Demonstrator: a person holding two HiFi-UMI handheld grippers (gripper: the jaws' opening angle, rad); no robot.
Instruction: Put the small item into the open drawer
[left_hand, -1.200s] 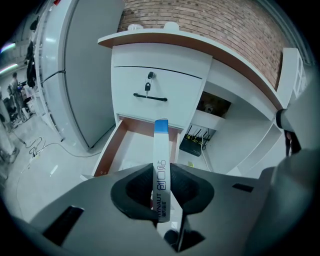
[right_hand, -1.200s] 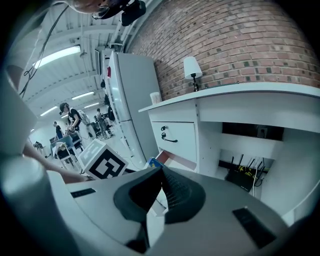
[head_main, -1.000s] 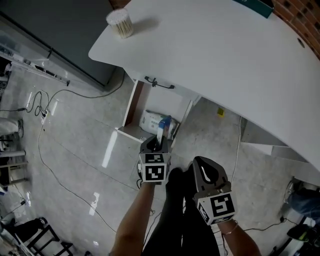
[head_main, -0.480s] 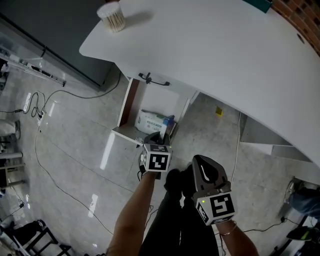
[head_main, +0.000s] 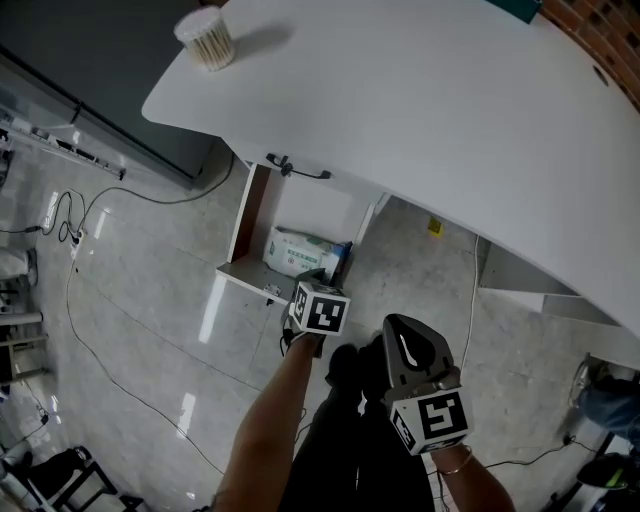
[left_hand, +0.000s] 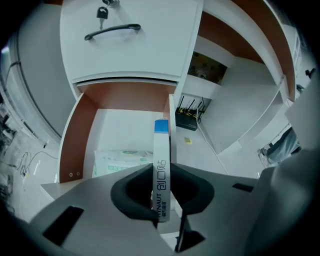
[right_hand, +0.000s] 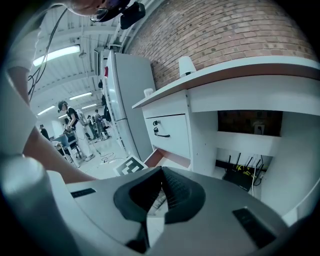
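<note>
One slim box (left_hand: 161, 150) sits clamped in the left gripper (left_hand: 162, 197).

We identify a grey body with dark pads (left_hand: 134, 194) on the left gripper (left_hand: 162, 192) and the right gripper (right_hand: 160, 192); each carries a black-and-white marker cube (head_main: 322, 310).

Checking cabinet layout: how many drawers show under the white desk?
2: a closed white drawer with black handle on top, and the open brown-sided drawer beneath. Lower ones may be hidden.
</note>
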